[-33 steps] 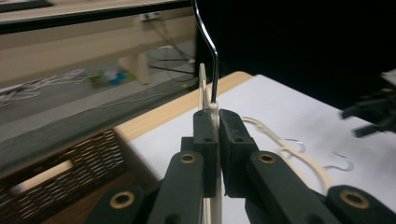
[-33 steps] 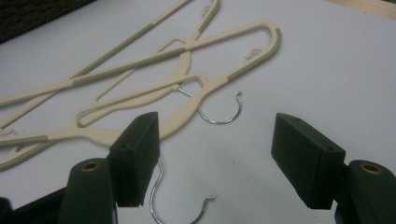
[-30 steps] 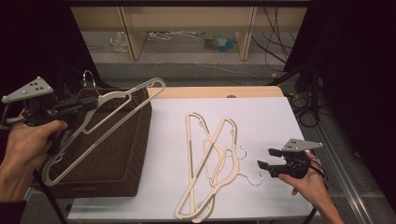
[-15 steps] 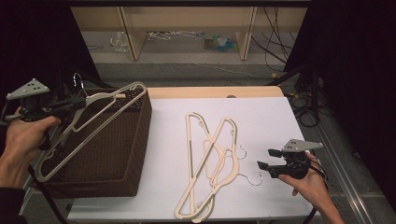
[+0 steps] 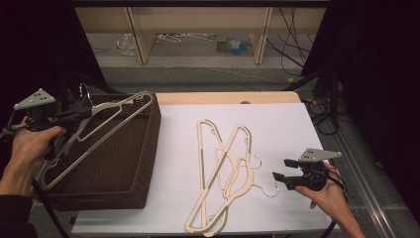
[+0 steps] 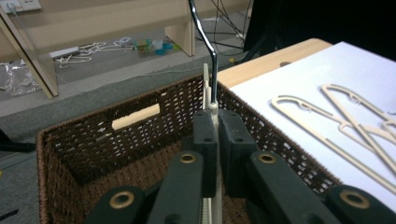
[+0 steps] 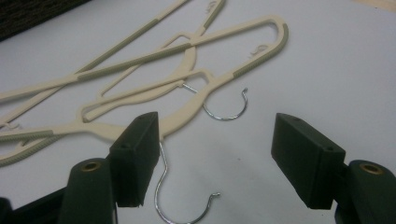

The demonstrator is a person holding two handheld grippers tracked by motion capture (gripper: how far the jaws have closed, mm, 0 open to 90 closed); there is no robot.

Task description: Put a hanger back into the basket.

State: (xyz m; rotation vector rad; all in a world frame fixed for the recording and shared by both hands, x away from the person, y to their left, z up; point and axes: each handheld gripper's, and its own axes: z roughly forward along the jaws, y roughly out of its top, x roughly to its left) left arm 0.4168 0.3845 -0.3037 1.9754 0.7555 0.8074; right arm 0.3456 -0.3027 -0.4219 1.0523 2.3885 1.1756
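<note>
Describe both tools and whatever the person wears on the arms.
Each tool, left and right, is black with two blocky flat-faced jaws, brass-coloured rivets at the joints and a grey three-cornered plate on top. A black cable trails from each. A dark sleeve covers the left forearm; the right hand shows bare.

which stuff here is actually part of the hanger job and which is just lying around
Part of the job:
- hanger clamped in the left gripper, held over the wicker basket
- two hangers lying crossed on the white table
- right gripper, open beside their hooks

Just lying about:
- clutter on the floor by the wooden shelf legs
- cables
</note>
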